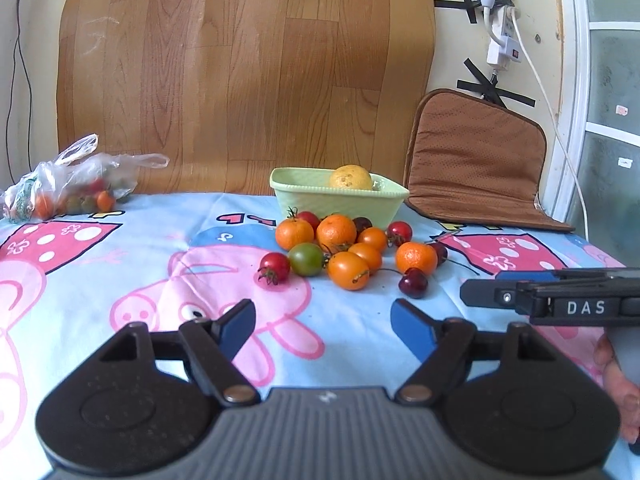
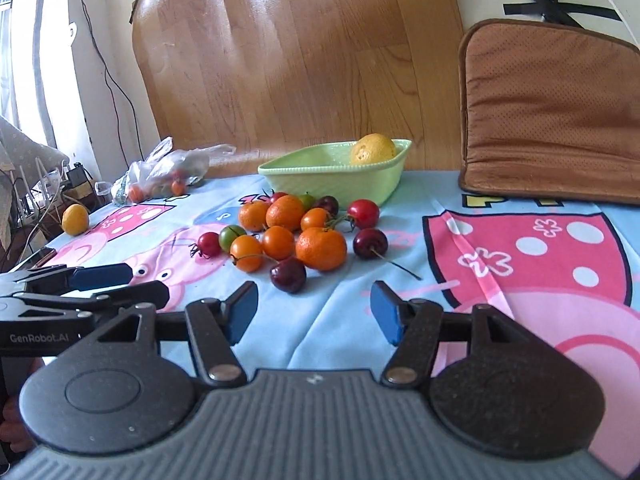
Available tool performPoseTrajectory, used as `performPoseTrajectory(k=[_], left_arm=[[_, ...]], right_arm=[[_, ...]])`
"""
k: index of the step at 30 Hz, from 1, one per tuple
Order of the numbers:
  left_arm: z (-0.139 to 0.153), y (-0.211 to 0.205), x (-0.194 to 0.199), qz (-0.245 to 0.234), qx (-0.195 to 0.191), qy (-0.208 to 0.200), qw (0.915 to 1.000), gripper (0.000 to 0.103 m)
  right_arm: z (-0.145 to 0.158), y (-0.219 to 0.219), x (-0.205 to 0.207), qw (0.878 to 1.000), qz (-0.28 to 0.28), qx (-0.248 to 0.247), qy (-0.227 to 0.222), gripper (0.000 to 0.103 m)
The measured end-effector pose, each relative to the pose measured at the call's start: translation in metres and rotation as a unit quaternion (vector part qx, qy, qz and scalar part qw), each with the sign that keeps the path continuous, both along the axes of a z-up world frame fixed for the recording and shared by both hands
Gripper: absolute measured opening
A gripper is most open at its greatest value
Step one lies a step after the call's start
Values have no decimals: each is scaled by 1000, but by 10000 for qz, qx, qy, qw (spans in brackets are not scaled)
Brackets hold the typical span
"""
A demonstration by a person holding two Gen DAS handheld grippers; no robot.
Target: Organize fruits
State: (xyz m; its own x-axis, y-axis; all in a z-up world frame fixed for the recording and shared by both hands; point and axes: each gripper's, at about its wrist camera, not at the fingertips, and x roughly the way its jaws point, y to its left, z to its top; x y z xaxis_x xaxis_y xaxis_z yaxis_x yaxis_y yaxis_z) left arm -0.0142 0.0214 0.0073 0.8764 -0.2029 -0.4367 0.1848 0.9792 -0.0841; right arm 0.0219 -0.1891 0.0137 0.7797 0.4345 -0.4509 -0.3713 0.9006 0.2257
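The loose fruit pile (image 1: pixel 344 252) lies mid-frame on the worktop (image 1: pixel 120 264), just before the green bowl (image 1: pixel 304 200) holding one lemon (image 1: pixel 351 177). The left gripper (image 1: pixel 323 322) and right gripper (image 2: pixel 314 308) hover short of it, jaws apart and empty. The cherry (image 2: pixel 288 275) and tomatoes look light, round, slippery and easily bruised, so gently pinch across the widest part.

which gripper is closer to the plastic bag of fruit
Left. The plastic bag lies far out on the left gripper side; the right gripper sits farther across the table.
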Motion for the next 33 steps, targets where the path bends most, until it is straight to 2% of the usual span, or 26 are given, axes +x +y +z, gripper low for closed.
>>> performPoseTrajectory(k=[15,19,20,22,26,33], left_arm=[[0,1,0,5,1,-58,10000,77],[0,4,1,-34,-48,-60,10000,77],[1,4,2,-31,-31,-50,10000,77],[1,2,2,-26,21,-68,10000,77],[1,0,-1,-57,96,-165,9998,77],[0,-4,6,-83,198,30,9998,75]], right_arm=[[0,-1,0,9997,-214,-52,86,66],[2,2,-6,9991,-373,-166,-118,66],[2,2,-8,9987,-430,-190,-196,67],[3,0,-12,9979,-555,-168,-280,78],[3,-6,-11,9981,-579,16,-220,81],[0,-5,-1,9984,-546,126,63,80]])
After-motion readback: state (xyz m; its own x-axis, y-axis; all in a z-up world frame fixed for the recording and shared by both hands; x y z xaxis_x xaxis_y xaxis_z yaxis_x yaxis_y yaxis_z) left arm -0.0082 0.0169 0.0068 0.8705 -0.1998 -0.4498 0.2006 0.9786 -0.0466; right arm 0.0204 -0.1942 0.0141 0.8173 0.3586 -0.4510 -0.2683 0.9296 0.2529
